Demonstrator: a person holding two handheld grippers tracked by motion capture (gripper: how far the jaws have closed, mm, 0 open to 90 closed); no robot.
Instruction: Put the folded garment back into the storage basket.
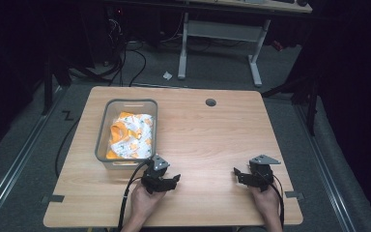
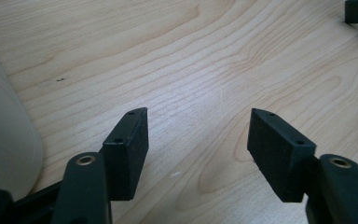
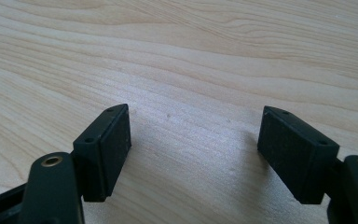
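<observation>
**A:** ok so starting closest to the person: what are the two hands doing?

**B:** Both sit near the front edge of the table [image 1: 212, 130]. The left hand [image 1: 142, 203] holds the left gripper [image 1: 173, 180], tipped so it points toward the middle of the table. The right hand [image 1: 265, 200] holds the right gripper [image 1: 237, 173], aimed inward toward the left one. They're well apart from each other.

**A:** jaws open or shut?

**B:** Both spread wide, nothing between them. In the left gripper view you just see bare wood in the gap, same deal in the right gripper view. In both views the jaws sit low over the wood; can't tell if they touch it.

**A:** and the nearest stuff to them?

**B:** A grey bin [image 1: 102, 133] just beyond the left gripper, on the left half of the table. Its pale wall [image 2: 4, 140] sits at the left edge of the left gripper view. Inside is a bundle of white and orange patterned cloth [image 1: 131, 135], crumpled, lying below the rim.

**A:** anything farther back?

**B:** A small round hole [image 1: 211, 102] in the tabletop near the far edge, then floor with cables and a white desk frame [image 1: 220, 36] behind.
</observation>
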